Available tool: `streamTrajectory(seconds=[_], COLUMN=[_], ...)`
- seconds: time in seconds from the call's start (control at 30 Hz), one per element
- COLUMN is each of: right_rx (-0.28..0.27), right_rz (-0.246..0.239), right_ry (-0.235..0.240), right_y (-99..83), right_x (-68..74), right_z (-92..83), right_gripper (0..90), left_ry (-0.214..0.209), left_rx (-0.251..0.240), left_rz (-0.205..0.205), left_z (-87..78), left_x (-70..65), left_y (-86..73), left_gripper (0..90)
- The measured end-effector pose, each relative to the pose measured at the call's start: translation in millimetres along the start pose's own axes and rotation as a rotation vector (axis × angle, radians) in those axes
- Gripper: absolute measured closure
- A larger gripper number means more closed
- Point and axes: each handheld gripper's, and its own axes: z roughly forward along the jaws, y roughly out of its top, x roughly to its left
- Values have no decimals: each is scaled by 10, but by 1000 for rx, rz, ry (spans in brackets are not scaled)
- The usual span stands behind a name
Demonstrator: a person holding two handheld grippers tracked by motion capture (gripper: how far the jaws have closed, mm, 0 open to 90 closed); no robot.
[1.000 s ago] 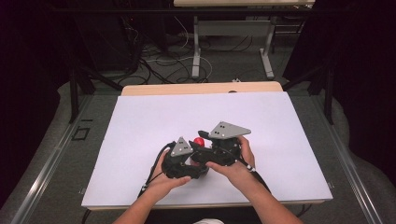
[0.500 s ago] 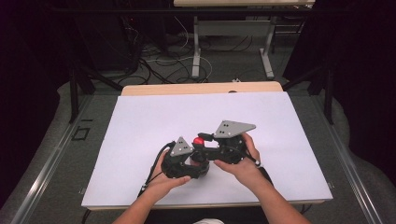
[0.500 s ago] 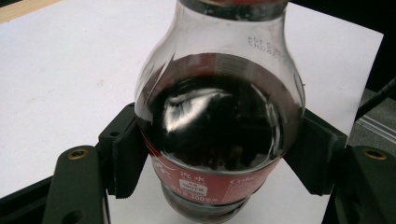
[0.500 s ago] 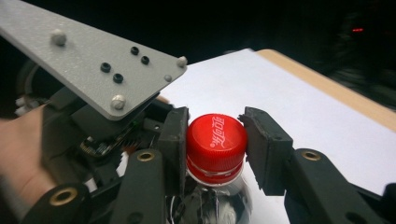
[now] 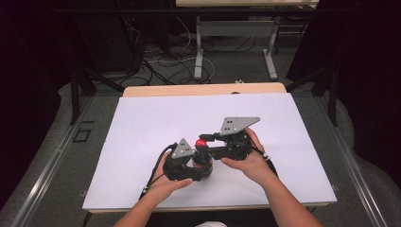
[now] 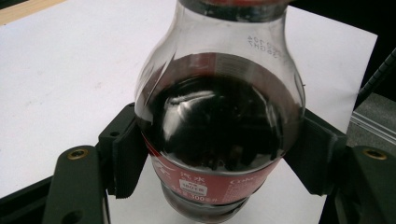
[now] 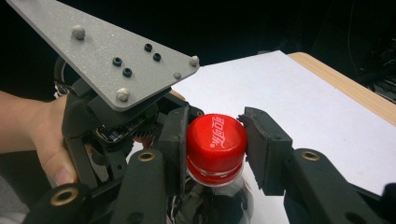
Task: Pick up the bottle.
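A small cola bottle with dark liquid and a red label stands upright on the white table sheet. My left gripper is shut on its body, and both pads press its sides. In the high view the left gripper sits near the table's front centre. The bottle's red cap shows between the pads of my right gripper, which is shut on it. That right gripper reaches in from the right, level with the cap.
The grey plate of the left gripper and the hand holding it stand just behind the cap. White sheet stretches out on all sides of the hands. A wooden table edge runs along the far side, with cables and desk legs on the floor beyond.
The right hand and its grey plate have shifted slightly right and away while staying at the cap. The left hand and the bottle have not moved.
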Motion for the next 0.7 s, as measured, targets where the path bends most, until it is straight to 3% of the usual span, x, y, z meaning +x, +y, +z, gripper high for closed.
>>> streamTrajectory(seconds=[0.13,0.23,0.43,0.5,0.57,0.7], right_rx=[1,2,-2,-8,-4,12], right_rz=[9,2,14,36,25,30], right_ry=[-9,-37,-149,-196,-252,-301], right_y=[-5,-5,30,29,26,19], right_x=[13,56,200,248,279,292], right_z=[5,-7,16,72,147,233], right_gripper=[607,536,437,438,438,500], left_ry=[9,16,26,17,18,15], left_rx=[7,10,7,16,11,13], left_rz=[1,4,-2,-5,-2,-3], left_z=[4,7,9,7,12,2], left_x=[-5,2,-1,-1,-8,-6], left_y=[-4,-3,-10,-9,-9,-9], left_gripper=[301,301,301,301,301,301])
